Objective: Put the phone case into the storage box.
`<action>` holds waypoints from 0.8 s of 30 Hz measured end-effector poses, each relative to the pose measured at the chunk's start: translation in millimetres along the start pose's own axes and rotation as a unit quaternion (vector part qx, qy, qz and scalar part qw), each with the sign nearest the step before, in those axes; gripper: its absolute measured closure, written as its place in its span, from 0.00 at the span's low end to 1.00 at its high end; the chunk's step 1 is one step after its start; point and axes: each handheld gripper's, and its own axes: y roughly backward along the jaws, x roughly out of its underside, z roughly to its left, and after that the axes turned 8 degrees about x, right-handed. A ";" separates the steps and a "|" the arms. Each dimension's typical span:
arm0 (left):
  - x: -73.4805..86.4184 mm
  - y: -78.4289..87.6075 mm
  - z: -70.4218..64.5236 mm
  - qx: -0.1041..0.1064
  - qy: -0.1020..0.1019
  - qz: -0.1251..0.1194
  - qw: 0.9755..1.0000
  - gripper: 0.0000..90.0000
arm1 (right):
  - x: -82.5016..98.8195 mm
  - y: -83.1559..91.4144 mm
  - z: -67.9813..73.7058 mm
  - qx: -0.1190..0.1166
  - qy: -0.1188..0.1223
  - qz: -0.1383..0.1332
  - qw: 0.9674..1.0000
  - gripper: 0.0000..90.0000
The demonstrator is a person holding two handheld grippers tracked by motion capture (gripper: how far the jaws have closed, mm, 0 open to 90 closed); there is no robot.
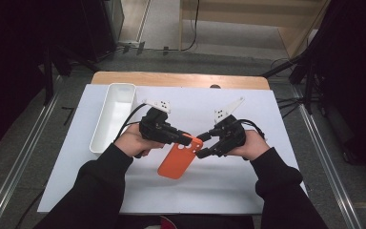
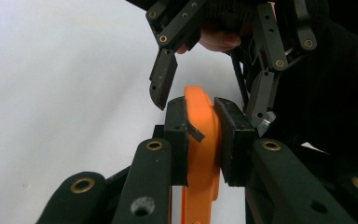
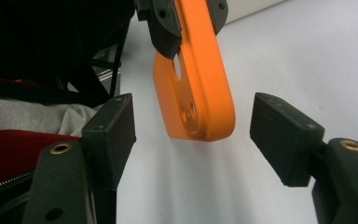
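— So where was the orange phone case (image 1: 176,162) at that moment?

— Clamped between the fingers of the left gripper (image 1: 187,140) — its two black pads pressed on either face of the case's upper end, as the left gripper view showed (image 2: 200,135). The rest of the case hung down from those fingers toward the white sheet (image 1: 228,191) on the desk.

— And the right gripper (image 1: 205,144)?

— Its fingers stood partly apart, one on each side of the case's rounded end, with a gap between each pad and the orange edge (image 3: 200,93) — not touching it.

— Were the two sets of fingers close?

— Very near, tip to tip; in the left gripper view the right gripper's fingers (image 2: 162,79) hung just beyond the case.

— Anything else nearby?

— A white tray (image 1: 116,102), well apart, beyond the left gripper's fingers.
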 end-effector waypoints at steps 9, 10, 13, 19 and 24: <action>0.3 -1.6 -0.2 0.006 -0.003 0.003 1.000 0.85 | 0.5 2.6 -3.1 -0.012 -0.014 -0.009 1.000 0.49; 0.3 -1.8 -0.4 0.007 -0.005 0.003 1.000 0.85 | 0.6 2.4 -3.0 -0.013 -0.015 -0.009 1.000 0.51; 0.5 -3.1 -0.6 0.013 -0.004 0.006 1.000 0.85 | 0.5 1.4 -3.6 -0.018 -0.016 -0.006 1.000 0.55; 0.6 -4.0 -0.8 0.017 -0.006 0.010 1.000 0.85 | 0.4 -1.2 -4.0 -0.030 -0.009 -0.001 1.000 0.66; 0.6 -4.4 -1.0 0.022 -0.007 0.008 1.000 0.85 | 0.5 -2.1 -4.0 -0.036 -0.008 -0.002 0.999 0.72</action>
